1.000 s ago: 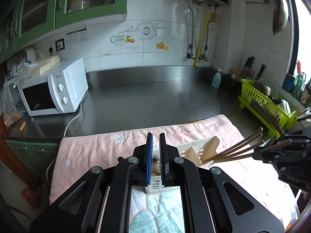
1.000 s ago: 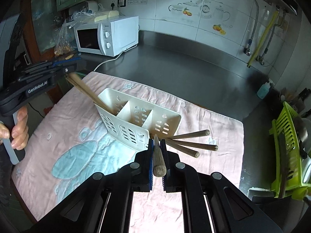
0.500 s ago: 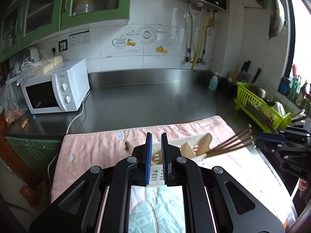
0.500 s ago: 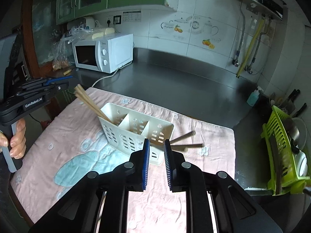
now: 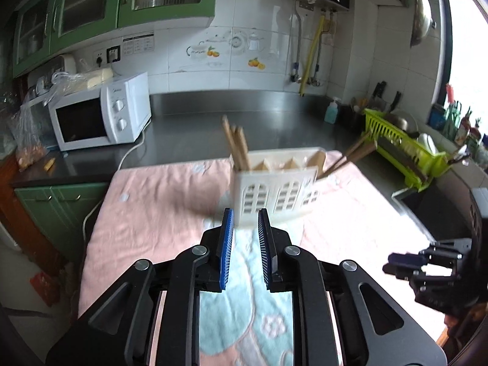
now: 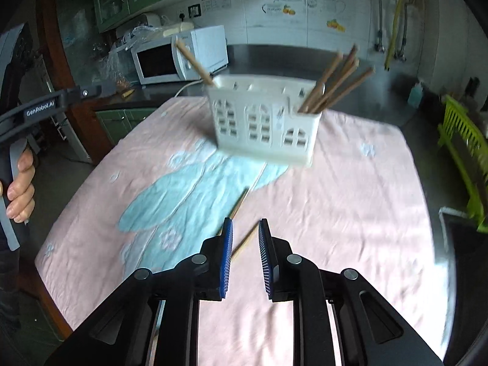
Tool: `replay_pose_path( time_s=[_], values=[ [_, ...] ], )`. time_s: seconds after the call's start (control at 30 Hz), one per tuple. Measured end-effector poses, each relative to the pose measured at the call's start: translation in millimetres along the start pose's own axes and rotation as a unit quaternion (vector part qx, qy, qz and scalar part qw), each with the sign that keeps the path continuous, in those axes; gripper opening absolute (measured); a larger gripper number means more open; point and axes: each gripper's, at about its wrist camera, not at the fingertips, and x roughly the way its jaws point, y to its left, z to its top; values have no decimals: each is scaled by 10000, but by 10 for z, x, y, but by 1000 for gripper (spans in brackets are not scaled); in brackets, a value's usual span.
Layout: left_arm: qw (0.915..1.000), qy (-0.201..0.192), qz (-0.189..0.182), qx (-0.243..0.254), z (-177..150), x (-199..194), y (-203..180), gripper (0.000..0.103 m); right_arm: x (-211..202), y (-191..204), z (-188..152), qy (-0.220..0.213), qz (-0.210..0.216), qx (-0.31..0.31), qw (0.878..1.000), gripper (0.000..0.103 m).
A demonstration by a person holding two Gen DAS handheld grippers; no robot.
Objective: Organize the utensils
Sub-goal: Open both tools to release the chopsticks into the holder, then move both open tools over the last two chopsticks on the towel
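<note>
Left gripper (image 6: 91,90), "GenRobot.AI" label

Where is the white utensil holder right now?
The utensil holder stands upright on the far part of the pink towel, ahead of both cameras, chopsticks sticking out.

A home kitchen is shown: green cupboards (image 5: 91,15), tiled walls (image 5: 189,70), a microwave (image 5: 100,116), and a dish rack (image 5: 405,149) on the steel desk (image 5: 189,137).
</note>
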Motion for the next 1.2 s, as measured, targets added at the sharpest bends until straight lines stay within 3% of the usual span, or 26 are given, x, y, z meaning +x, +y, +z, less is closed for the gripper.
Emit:
replay_pose_path(
  time_s=[0.03, 0.1, 0.27, 0.37, 0.7, 1.07, 1.2],
  values=[
    [10000, 34, 49, -5, -84, -14, 20, 18, 21, 50, -134, 22, 55, 60, 10000, 17],
    [10000, 55, 39, -49, -226, -42, 69, 34, 66, 121, -338, 73, 197, 295, 9993, 17],
    [9997, 244, -13, -90, -556, -52, 147, 35, 247, 272, -784, 284, 341, 890, 9950, 17],
    [9996, 273, 2, -43, -694, -57, 181, 35, 335, 390, -899, 315, 123, 990, 9945, 16],
    [9990, 308, -235, -207, -969, -46, 373, 35, 561, 538, -982, 397, -375, 1339, 9895, 12],
    [9980, 431, -387, -236, -1145, 29, 421, 35, 737, 711, -957, 562, -910, 1086, 9883, 12],
    [9977, 474, -432, -213, -1196, 32, 366, 35, 723, 674, -963, 532, -913, 1082, 9885, 9]
  ],
)
